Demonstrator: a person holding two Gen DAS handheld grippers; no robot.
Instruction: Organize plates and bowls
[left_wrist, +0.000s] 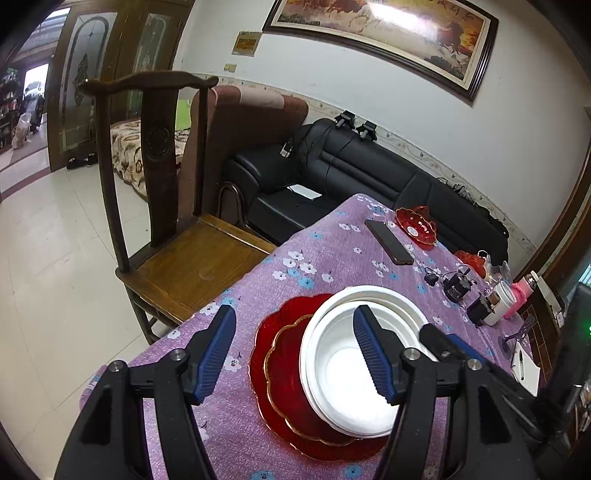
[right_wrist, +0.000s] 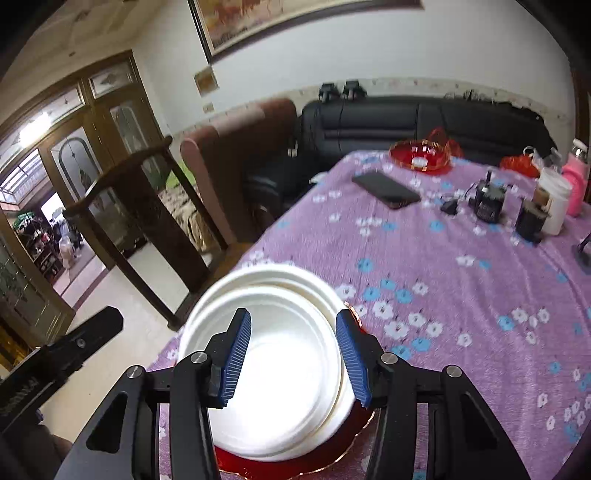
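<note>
Purple flowered worktop (left_wrist: 332, 258), near edge: red plates (left_wrist: 280, 369) stacked, white bowls (left_wrist: 347, 373) nested on top. Left gripper (left_wrist: 295, 354) and right gripper (right_wrist: 291, 356) over the bowls, fingers apart, gripping nothing. Far right: phone (left_wrist: 388, 242).

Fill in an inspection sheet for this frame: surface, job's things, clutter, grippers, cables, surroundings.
Surface: table under a purple flowered cloth.
Job's things: white bowls nested in a stack on a small red plate, which lies on a larger red plate, near the table's front edge.
Clutter: phone, red dish, white cup, pink bottle, small black devices.
Grippers: left gripper open, nothing between its pads; right gripper open above the bowls, not gripping.
Cables: thin leads on the sofa; a cord by the devices.
Surroundings: wooden chair, tiled floor, framed picture, glazed doors.
</note>
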